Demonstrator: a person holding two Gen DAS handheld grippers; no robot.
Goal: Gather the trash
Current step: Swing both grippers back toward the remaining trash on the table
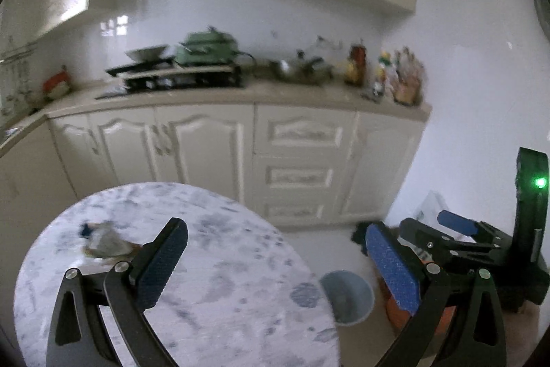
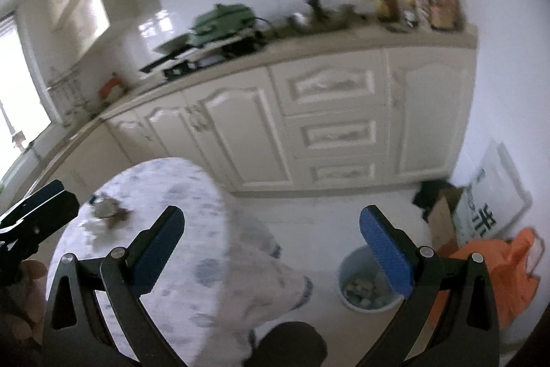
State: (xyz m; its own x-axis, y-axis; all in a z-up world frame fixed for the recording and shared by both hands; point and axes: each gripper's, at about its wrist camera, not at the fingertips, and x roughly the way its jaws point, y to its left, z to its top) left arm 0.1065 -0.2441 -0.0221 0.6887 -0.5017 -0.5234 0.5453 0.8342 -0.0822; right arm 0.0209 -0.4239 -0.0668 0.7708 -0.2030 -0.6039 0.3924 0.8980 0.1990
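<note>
A crumpled wrapper and scraps of trash (image 1: 105,243) lie on the round table (image 1: 223,281) with the blue-patterned cloth, at its far left. The same trash (image 2: 110,210) shows in the right wrist view. A pale blue waste bin (image 1: 347,296) stands on the floor right of the table, and in the right wrist view the bin (image 2: 364,286) holds some rubbish. My left gripper (image 1: 278,263) hovers open above the table's near edge, empty. My right gripper (image 2: 271,250) is open and empty above the table's right edge and the floor. Each gripper appears in the other's view.
Cream kitchen cabinets (image 1: 213,153) run along the far wall, with a stove (image 1: 175,71), pots and bottles (image 1: 398,74) on the counter. An orange bag (image 2: 498,267), a cardboard box (image 2: 443,212) and a white sack (image 2: 488,205) sit on the floor at the right.
</note>
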